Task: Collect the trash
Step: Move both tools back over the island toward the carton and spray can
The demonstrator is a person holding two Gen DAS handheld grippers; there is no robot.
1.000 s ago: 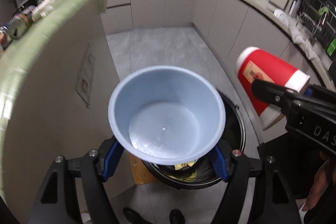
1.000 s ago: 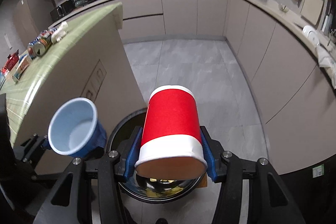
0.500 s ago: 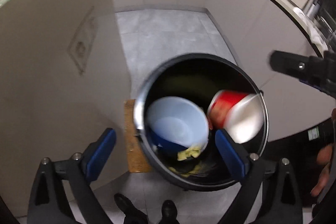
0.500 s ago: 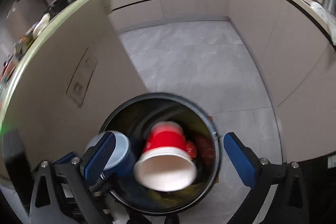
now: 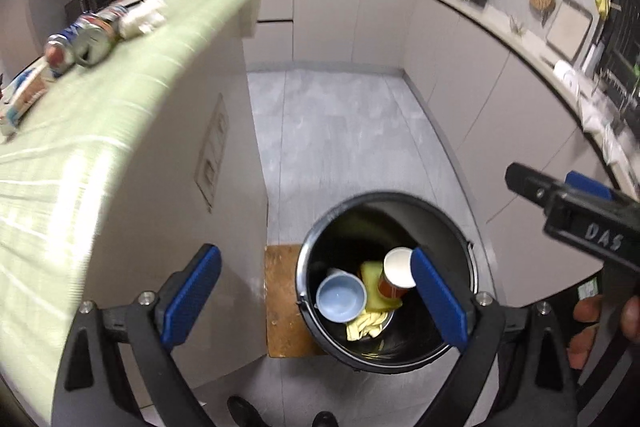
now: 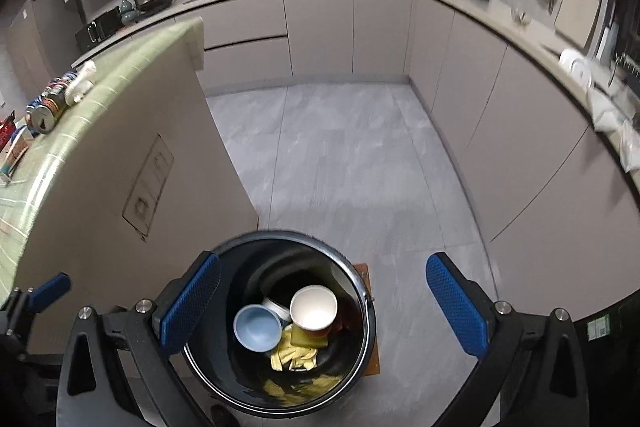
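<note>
A black round trash bin [image 5: 384, 195] stands on the floor below both grippers. Inside it lie a light blue cup [image 5: 341, 298], a red paper cup [image 5: 394, 277] with its white inside showing, and yellow scraps [image 5: 366, 323]. My left gripper [image 5: 314, 259] hangs above the bin, open and holding nothing. My right gripper [image 6: 324, 263] is also open and bare above the bin [image 6: 288, 237], with the blue cup [image 6: 257, 327] and red cup [image 6: 314, 311] far beneath it. One right-gripper finger [image 5: 532, 185] reaches in from the right of the left wrist view.
A green-topped island [image 5: 120, 99] rises on the left, carrying cans [image 5: 86, 39], crumpled white paper [image 5: 142, 17] and packets [image 5: 24, 95]. The bin rests on a wooden board [image 5: 282, 299]. Grey cabinets line the back and right. A person's shoes [image 5: 244, 411] show at the bottom.
Both grippers opened and let go of their cups. The blue cup and the red cup dropped into the bin. Both grippers have since risen above it.
</note>
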